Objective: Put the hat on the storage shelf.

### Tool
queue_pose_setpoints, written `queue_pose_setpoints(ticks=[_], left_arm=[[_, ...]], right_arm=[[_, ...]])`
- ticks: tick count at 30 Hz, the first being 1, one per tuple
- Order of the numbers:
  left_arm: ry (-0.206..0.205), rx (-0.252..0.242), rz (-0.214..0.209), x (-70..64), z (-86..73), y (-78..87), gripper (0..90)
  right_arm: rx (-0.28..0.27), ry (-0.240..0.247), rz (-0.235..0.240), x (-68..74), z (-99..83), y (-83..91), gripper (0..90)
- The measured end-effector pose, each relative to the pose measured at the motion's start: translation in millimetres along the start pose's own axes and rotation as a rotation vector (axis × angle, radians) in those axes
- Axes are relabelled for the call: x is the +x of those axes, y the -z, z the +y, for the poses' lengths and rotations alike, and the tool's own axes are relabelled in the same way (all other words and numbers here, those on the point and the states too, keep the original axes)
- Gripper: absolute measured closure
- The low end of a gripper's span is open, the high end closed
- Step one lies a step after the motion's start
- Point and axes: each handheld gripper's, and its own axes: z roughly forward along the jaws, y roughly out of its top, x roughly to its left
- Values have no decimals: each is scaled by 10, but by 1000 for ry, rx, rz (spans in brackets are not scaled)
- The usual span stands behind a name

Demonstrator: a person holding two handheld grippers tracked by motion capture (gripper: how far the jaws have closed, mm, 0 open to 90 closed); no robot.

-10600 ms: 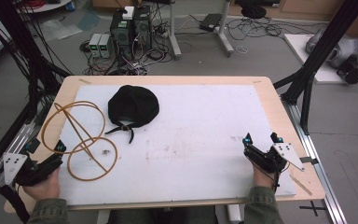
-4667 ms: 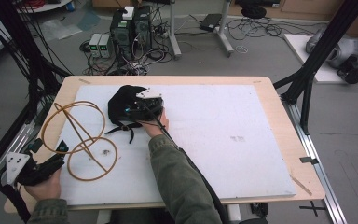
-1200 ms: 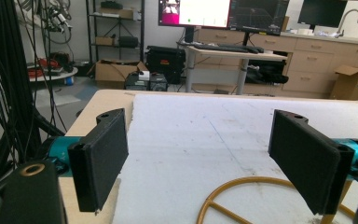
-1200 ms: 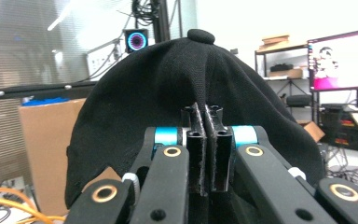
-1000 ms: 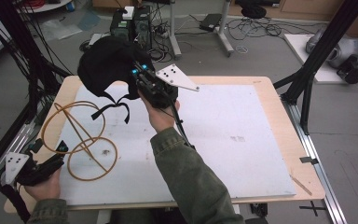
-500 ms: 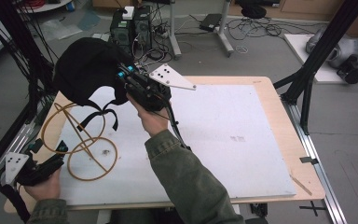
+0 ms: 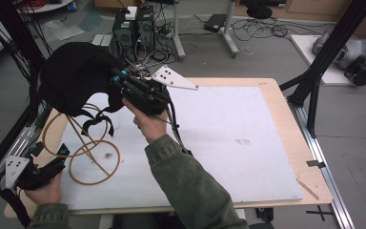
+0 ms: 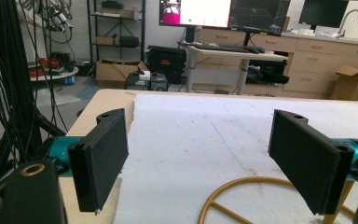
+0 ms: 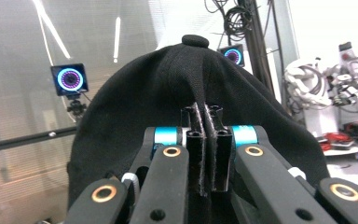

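Clearly the carrying step is in hand: the right claw [image 7: 120,86] is clamped on a pinch of fabric of the black cap [image 7: 76,78], which hangs in the air above the counter's [image 7: 228,143] ten o'clock corner, its straps dangling over the wire stand. In the right gripper view the jaws stand pressed together on a fold of the cap [image 9: 191,93], with the top button above them. The left claw [image 7: 38,164] rests at the counter's eight o'clock edge, jaws spread wide and holding nothing; in the left gripper view its pads [image 8: 100,156] frame a piece of the tan wire hoop [image 8: 242,196]. That hoop stand [image 7: 83,148] sits at about nine o'clock, just beneath the cap. Judging by this, the next move calls for lowering the cap onto the stand's upper loop, crown centred, before the pinch is let go.
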Motion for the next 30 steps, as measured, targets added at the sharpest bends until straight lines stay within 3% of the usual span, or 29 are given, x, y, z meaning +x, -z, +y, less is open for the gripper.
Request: queue_pose_setpoints(ticks=[7, 19, 30], left_arm=[[5, 1, 0, 6, -1, 2, 200], [15, -3, 2, 17, -4, 1, 200], [19, -5, 4, 33, -3, 7, 200]], right_arm=[[-7, -14, 31, 17, -10, -26, 883], [92, 9, 117, 169, -213, -213, 883], [186, 90, 107, 292, -415, -363, 877]])
